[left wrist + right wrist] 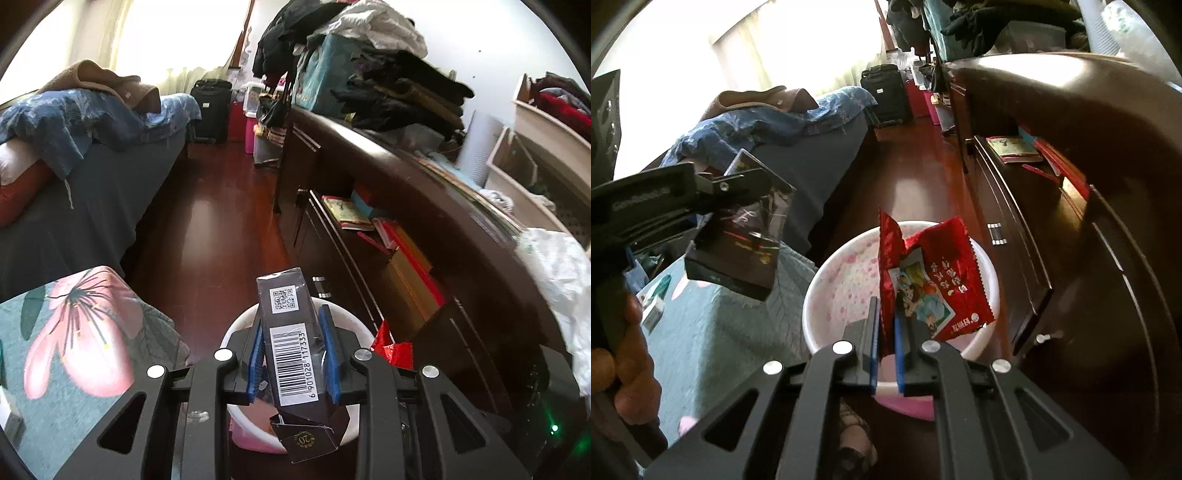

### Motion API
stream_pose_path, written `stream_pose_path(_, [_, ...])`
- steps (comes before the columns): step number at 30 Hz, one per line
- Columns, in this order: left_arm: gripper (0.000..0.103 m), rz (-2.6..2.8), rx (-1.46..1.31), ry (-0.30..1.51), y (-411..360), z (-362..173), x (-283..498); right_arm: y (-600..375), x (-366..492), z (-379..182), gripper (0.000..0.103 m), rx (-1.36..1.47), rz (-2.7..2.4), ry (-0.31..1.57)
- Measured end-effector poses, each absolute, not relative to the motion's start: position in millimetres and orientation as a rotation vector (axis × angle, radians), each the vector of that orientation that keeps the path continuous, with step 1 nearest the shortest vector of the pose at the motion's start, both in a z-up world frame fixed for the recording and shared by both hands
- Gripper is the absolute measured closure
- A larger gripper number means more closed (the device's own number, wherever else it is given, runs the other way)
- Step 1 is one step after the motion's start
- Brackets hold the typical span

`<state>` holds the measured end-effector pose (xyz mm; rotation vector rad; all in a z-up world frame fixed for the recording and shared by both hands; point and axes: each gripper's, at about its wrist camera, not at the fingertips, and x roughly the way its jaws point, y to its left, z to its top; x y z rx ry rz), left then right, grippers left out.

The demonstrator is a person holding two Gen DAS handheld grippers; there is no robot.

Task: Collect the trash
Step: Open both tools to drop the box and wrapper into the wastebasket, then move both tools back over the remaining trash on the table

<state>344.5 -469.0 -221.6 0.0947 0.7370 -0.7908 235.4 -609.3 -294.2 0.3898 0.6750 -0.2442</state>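
My left gripper (293,332) is shut on a black cigarette box (291,343) with a barcode and holds it above the white and pink waste bin (236,325). My right gripper (886,314) is shut on a red snack wrapper (934,280) and holds it over the same bin (842,280). In the right wrist view the left gripper (746,184) with the black box (738,254) hangs to the left of the bin, above the quilt. The red wrapper also shows at the right of the left wrist view (391,343).
A floral quilted cushion (74,339) lies left of the bin, with a small box (653,310) on it. A dark wooden cabinet (406,229) with books runs along the right. A bed (92,177) stands at the left, red wooden floor (207,221) between. A black suitcase (210,107) stands far back.
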Motion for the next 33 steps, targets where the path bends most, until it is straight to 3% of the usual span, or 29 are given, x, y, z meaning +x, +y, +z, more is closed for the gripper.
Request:
stream_pose_path(2, [0.07, -0.772, 0.079, 0.746, -474.2, -227.7, 354.0, -613.6, 245.9, -301.0, 0.093, 0.394, -0.242, 0.676])
stream_pose_path(6, [0.043, -0.758, 0.04, 0.753, -474.0, -234.0, 365.9, -618.5, 264.9, -315.9, 0.089, 0.389, -0.237, 0.691])
stream_pose_path(10, [0.04, -0.753, 0.018, 0.755, -465.6, -231.7, 368.5, -620.6, 271.8, -328.7, 0.065, 0.389, -0.247, 0.694])
stream_pose_path(16, [0.025, -0.718, 0.016, 0.695, -435.1, -210.6, 351.3, -615.4, 258.2, -323.4, 0.054, 0.393, -0.268, 0.679])
stream_pose_path(21, [0.011, -0.653, 0.049, 0.632, -400.7, -191.7, 327.8, -595.4, 238.9, -305.7, 0.037, 0.374, -0.286, 0.683])
stream_pose_path(27, [0.006, -0.572, 0.056, 0.625, -349.3, -180.0, 309.5, -552.3, 215.3, -282.4, 0.021, 0.373, -0.234, 0.713])
stream_pose_path(33, [0.004, -0.443, 0.042, 0.628, -273.1, -176.3, 299.6, -489.2, 203.8, -257.7, 0.016, 0.308, -0.136, 0.733])
